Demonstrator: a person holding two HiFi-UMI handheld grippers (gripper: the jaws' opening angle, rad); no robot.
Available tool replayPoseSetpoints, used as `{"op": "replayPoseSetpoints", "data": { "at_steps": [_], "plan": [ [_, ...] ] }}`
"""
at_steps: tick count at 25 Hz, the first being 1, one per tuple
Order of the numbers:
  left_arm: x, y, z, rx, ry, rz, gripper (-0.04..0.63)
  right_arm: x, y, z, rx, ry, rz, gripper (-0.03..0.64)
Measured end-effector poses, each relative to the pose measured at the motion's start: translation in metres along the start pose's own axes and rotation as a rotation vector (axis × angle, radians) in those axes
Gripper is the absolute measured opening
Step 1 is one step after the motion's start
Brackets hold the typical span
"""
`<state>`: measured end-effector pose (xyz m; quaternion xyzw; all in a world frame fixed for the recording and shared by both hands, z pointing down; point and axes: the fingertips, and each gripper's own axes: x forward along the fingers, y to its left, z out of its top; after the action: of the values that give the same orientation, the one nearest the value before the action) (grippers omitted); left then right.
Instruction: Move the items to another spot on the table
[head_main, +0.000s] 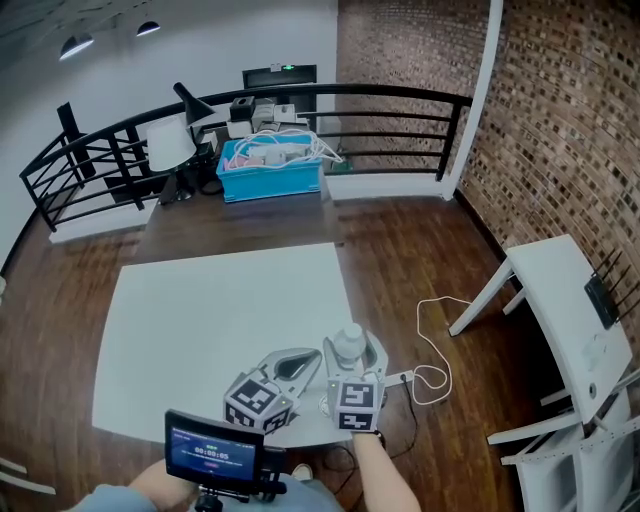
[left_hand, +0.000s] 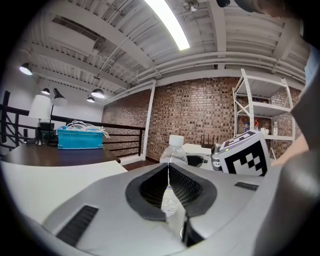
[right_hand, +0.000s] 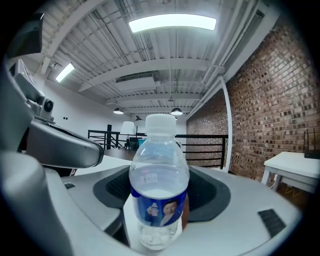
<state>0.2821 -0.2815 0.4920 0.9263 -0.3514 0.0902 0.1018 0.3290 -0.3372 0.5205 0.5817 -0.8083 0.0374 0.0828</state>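
**Supervisor:** What was the state of the grippers?

**Inspector:** The right gripper (head_main: 354, 360) had its jaws apart, one on either side of the water bottle (right_hand: 159, 175). A sliver of background showed between the bottle's base and each jaw, and no firm pressing was observed. The left gripper (left_hand: 169, 167) had its jaws closed together with nothing between them. It sat just left of the right gripper.

**Supervisor:** And where was the bottle?

**Inspector:** It stood upright on the white table (head_main: 220, 330) at the near edge, close to the near right corner. It was clear, with a white cap and a blue label.

**Supervisor:** What lay beyond it?

**Inspector:** A dark table (head_main: 240, 225) adjoined the far side, carrying a blue crate (head_main: 270, 172) of white cables. A white cable (head_main: 436, 362) lay on the wood floor to the right, near a white desk (head_main: 565, 300).
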Motion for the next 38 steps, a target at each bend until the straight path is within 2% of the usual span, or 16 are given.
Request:
{"op": "replayPoseSetpoints", "data": {
  "at_steps": [3, 6, 14, 27, 38],
  "plan": [
    [0.000, 0.004, -0.003, 0.002, -0.019, 0.006, 0.025, 0.000, -0.001, -0.001, 0.002, 0.010, -0.005, 0.299],
    [-0.007, 0.001, 0.002, 0.002, 0.002, 0.004, 0.025, -0.004, -0.002, 0.001, -0.011, 0.016, -0.020, 0.298],
    [-0.020, 0.004, 0.014, 0.019, -0.028, 0.035, 0.025, -0.016, 0.006, 0.026, -0.036, -0.025, -0.011, 0.298],
    [-0.069, 0.033, 0.033, 0.036, -0.125, 0.148, 0.024, -0.039, 0.055, 0.094, -0.077, -0.133, 0.054, 0.298],
    [-0.111, 0.060, 0.037, 0.030, -0.160, 0.232, 0.025, -0.033, 0.103, 0.104, -0.099, -0.138, 0.131, 0.298]
  ]
}}
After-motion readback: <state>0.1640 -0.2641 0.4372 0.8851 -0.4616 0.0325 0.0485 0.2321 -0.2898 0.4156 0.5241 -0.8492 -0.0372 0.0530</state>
